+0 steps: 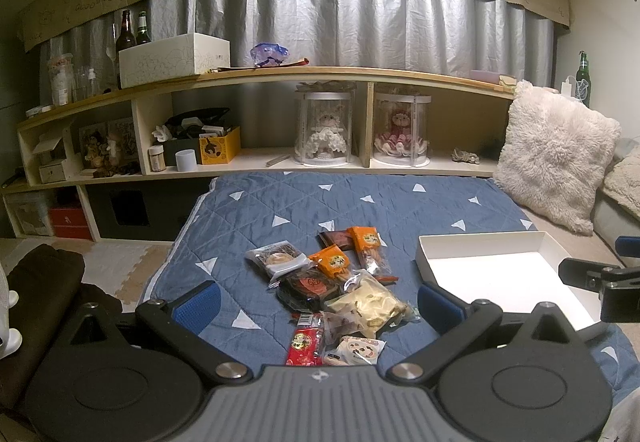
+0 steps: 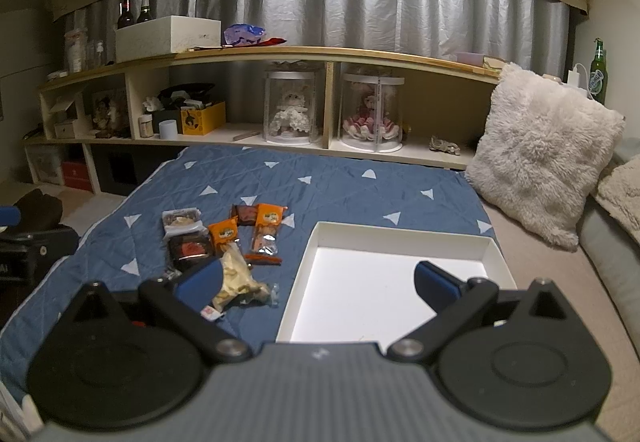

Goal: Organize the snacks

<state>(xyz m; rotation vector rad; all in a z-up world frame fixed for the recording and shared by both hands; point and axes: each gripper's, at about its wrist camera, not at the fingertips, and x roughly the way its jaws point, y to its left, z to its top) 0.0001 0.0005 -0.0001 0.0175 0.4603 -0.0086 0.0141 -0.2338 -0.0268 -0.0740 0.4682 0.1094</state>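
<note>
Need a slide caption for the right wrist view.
Open right claw hovers between mixed snack packets and empty white rectangular tray on blue quilt.

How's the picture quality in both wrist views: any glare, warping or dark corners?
Left wrist view: white tray floor blown out, shelf bowed by the fisheye, black corners, snack pile sharp. Right wrist view: same tray glare and bowed shelf; snacks dimmer but readable.

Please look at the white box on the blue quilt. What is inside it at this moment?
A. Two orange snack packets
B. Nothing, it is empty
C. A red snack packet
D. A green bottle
B: the white box shows only its bare white floor, while all the snack packets lie in a pile on the blue quilt beside it, outside its walls.
</note>
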